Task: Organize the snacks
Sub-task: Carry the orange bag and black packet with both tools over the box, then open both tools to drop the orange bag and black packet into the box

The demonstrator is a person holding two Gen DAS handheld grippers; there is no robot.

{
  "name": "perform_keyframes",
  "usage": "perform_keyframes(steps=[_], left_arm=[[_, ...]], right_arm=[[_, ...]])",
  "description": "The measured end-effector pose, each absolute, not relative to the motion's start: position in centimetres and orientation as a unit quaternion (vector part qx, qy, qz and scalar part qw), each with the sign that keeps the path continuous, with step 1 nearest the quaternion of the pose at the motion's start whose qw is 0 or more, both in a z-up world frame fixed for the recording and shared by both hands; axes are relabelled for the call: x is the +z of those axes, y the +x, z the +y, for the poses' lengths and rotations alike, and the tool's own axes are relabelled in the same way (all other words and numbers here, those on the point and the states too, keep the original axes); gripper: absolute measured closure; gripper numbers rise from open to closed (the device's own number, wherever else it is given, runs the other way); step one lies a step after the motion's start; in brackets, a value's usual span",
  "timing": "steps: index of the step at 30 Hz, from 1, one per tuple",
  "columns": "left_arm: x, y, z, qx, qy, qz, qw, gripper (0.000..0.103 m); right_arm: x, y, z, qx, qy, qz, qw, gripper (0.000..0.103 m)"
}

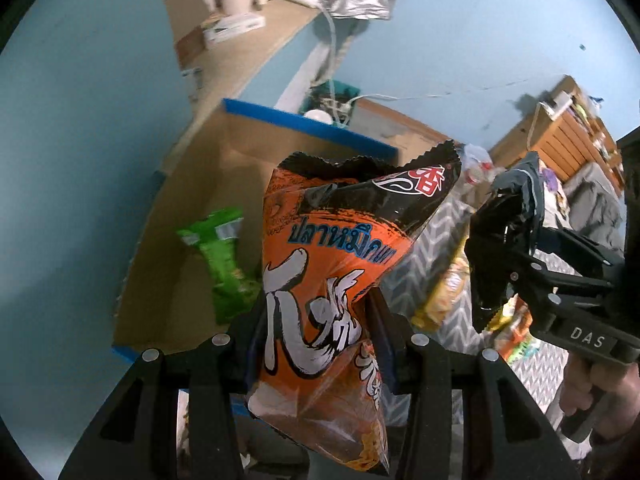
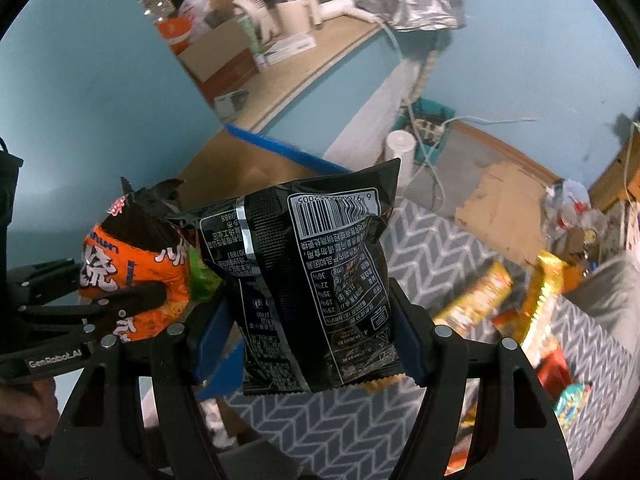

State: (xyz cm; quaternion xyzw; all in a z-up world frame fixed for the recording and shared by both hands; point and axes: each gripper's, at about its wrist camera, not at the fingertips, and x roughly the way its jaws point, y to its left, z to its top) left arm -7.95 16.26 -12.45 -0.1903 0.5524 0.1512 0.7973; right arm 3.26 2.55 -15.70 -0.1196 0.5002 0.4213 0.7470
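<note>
Claws [image 1: 316, 316] [image 2: 312, 320] grip 2 snack bags above blue-edged box [image 1: 312, 124].

2 wrist fisheyes, steeply downward, close; share cardboard box [image 1: 192, 216].

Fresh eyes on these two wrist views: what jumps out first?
The crinkly orange-and-black snack bag clamped in the left gripper, filling that view's centre. Next, the glossy black snack bag, barcode side showing, pinched in the right gripper. Behind both sits an open cardboard box with blue edge holding a green snack packet.
</note>
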Motion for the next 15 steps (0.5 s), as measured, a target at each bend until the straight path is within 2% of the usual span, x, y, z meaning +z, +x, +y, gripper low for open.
perform_keyframes(steps=[15], left_arm=[[-15.6,-9.2,20.7,0.192,-0.208,0.565,0.775,0.056]], right_arm=[[-18.2,2.4,10.9,0.448,-0.159,0.522,0.709,0.032]])
